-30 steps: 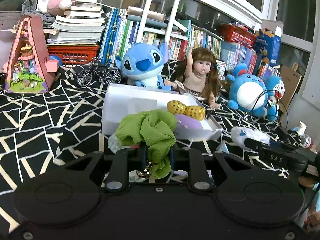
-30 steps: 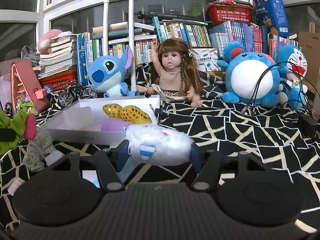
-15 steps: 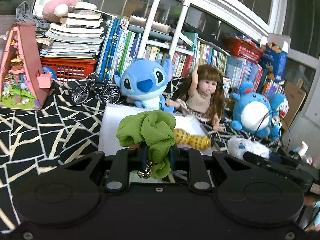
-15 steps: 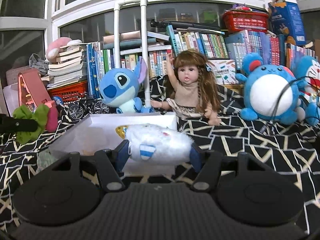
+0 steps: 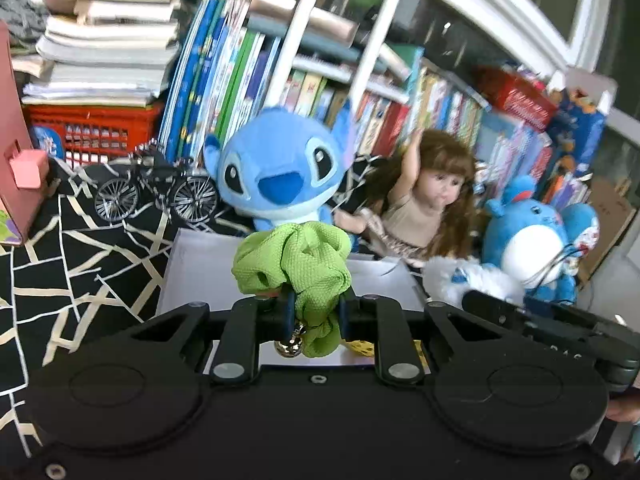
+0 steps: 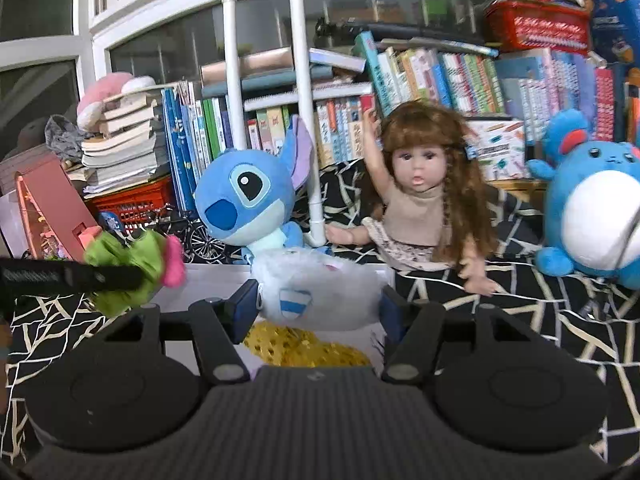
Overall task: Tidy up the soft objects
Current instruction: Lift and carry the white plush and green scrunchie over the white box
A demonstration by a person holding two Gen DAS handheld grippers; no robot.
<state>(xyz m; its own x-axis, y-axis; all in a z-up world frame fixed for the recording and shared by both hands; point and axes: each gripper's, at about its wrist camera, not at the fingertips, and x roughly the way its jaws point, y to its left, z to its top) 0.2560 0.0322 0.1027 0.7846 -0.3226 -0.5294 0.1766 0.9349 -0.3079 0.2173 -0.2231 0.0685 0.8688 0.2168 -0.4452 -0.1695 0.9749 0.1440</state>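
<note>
Two soft toys carried over the white box [image 5: 208, 276], ready to drop.

A green scrunchie [image 5: 292, 264] sits pinched tight in the left gripper [image 5: 314, 314]; a fluffy white plush [image 6: 316, 292] fills the half-spread jaws of the right gripper [image 6: 320, 312]. Both hang above the box, near the blue plush [image 6: 248, 196] and doll [image 6: 420, 200]. Next: lower, then release inside. The grippers hide most of the box floor; a yellow spotted item [image 6: 304, 346], perhaps another toy, peeks out.

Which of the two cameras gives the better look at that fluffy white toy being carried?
The right wrist view. There the fluffy white toy sits centred and sharp, squeezed between the right tongs, with its blue-striped patch showing. The left wrist view catches it only from the side, blurred, at the right edge, partly behind the tongs' black body.
</note>
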